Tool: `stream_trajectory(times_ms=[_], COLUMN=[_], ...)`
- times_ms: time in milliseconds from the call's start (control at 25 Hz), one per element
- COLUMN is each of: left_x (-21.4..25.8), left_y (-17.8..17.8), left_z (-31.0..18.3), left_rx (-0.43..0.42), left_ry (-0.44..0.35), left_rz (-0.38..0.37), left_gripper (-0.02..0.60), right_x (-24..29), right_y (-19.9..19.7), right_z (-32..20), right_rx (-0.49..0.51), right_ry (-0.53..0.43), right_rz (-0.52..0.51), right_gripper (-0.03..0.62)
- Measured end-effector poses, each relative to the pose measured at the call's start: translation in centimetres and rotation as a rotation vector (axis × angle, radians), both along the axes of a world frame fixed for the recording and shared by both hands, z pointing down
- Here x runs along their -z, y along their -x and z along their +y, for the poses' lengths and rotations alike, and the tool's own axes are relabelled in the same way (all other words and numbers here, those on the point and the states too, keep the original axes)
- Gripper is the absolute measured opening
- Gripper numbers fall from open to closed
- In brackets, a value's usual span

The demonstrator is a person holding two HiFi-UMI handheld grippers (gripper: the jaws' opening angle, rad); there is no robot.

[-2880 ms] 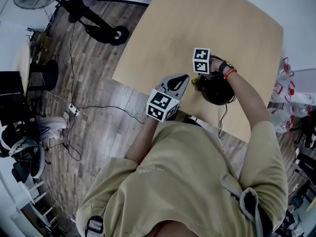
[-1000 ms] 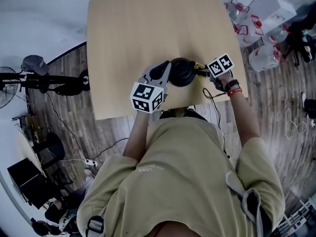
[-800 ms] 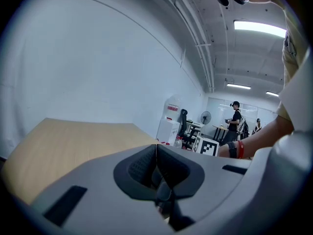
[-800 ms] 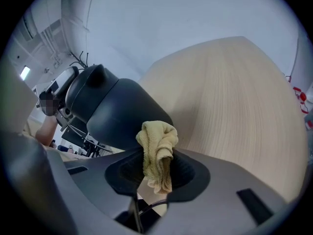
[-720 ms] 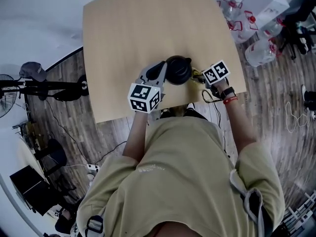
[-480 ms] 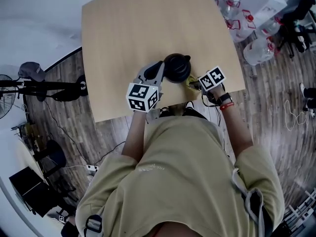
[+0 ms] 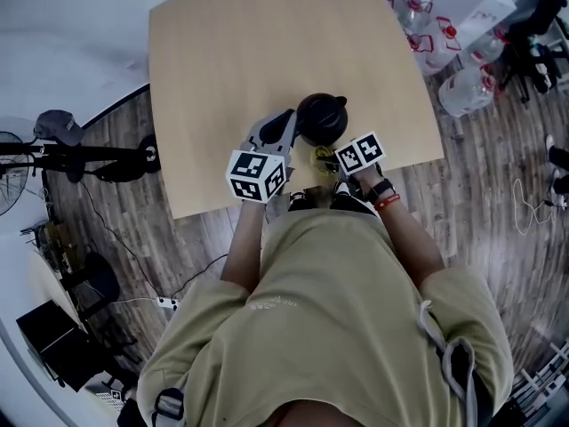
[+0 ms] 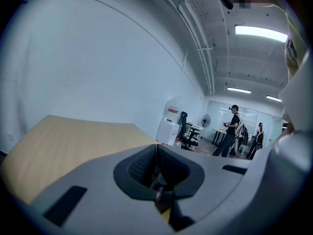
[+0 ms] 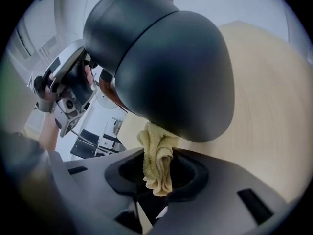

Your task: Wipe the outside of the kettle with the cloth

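A black round kettle stands on the wooden table near its front edge. In the right gripper view the kettle fills the top of the frame. My right gripper is at the kettle's near side, shut on a yellow cloth. The cloth sticks up from the right gripper and touches the kettle's lower wall. My left gripper lies against the kettle's left side. Its jaws are shut with nothing showing between them. The kettle is hidden in the left gripper view.
Water bottles and a white box sit on the floor beyond the table's right edge. A scooter and cables lie on the floor at the left. People stand far off across the room.
My right gripper has carried the cloth from the kettle's right side round to its near side. The left gripper and the kettle have stayed in place.
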State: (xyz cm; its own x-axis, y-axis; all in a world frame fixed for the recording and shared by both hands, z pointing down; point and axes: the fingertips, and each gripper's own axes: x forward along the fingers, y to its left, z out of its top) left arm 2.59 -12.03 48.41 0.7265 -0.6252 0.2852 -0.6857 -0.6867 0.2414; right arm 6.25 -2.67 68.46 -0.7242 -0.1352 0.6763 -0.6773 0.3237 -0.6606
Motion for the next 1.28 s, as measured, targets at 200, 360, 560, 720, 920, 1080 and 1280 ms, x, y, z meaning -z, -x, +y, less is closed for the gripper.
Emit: stream_trajectory(times_ms=[200, 360, 560, 720, 920, 1080, 1280], left_x=[0.0, 0.1, -0.3, -0.3, -0.4, -0.5, -0.2], left_y=[1.4, 2.6, 3.5, 3.4, 3.9, 4.6, 5.4], left_z=[0.1, -0.3, -0.5, -1.0, -1.3, -1.9, -2.5], left_rx=[0.024, 0.05, 0.065, 0.066, 0.058, 0.065, 0.078], left_ry=[0.007, 0.014, 0.015, 0.013, 0.006, 0.004, -0.003], left_rz=[0.002, 0.022, 0.023, 0.016, -0.021, -0.016, -0.01], left_gripper=[0.025, 0.025, 0.025, 0.025, 0.025, 0.025, 0.025], right_x=[0.6, 1.8, 2.0, 2.3, 3.7, 4.0, 3.3], right_y=[2.4, 3.7, 4.8, 4.3, 1.6, -3.1, -9.3], right_z=[-1.0, -2.4, -2.4, -1.3, 1.3, 1.5, -1.8], right_rx=[-0.093, -0.137, -0.152, -0.051, 0.109, 0.134, 0.107], right_ry=[-0.027, -0.072, -0.088, -0.125, -0.141, -0.125, -0.131], right_rz=[-0.045, -0.081, -0.086, -0.018, 0.064, 0.133, 0.238], right_gripper=[0.129, 0.129, 0.129, 0.13, 0.13, 0.13, 0.13])
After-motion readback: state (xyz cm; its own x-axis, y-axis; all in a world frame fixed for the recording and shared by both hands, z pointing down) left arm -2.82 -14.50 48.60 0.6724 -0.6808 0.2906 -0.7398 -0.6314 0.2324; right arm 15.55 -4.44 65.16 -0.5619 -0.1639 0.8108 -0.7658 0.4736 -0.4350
